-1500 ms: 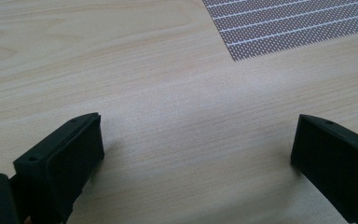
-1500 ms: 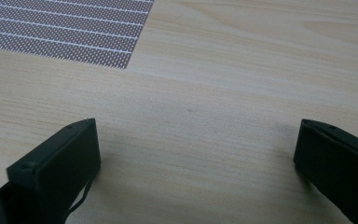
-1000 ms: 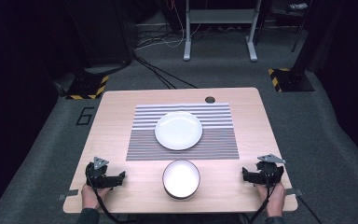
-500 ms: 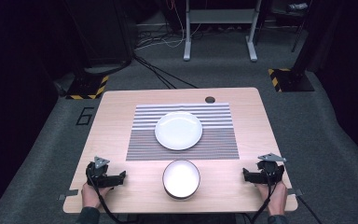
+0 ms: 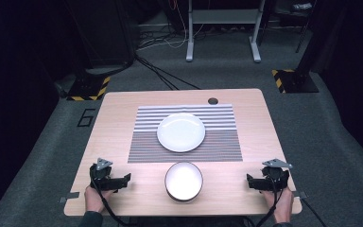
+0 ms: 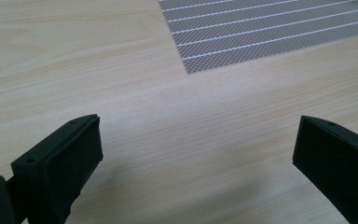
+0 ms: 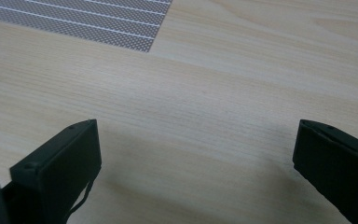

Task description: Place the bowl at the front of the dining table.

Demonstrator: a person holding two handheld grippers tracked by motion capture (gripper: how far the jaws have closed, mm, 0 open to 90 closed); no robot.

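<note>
A white plate (image 5: 181,132) lies in the middle of a striped grey mat (image 5: 185,134). In front of the mat a white bowl with a dark rim (image 5: 184,181) stands near the table's front edge. My left gripper (image 5: 121,181) rests on the wood at the front left, open, with nothing between its jaws (image 6: 193,154). At the front right my right gripper (image 5: 251,182) is likewise open over bare wood (image 7: 196,154). Both point inward toward the bowl, each well apart from it. A corner of the mat (image 6: 270,32) lies ahead of the left jaws, and another corner (image 7: 98,23) ahead of the right ones.
The wooden table (image 5: 118,123) has a dark round hole (image 5: 212,100) at its back edge. Cables and a grey stand's legs (image 5: 222,33) lie on the floor behind. Yellow-black striped bases (image 5: 90,90) sit on the floor to either side.
</note>
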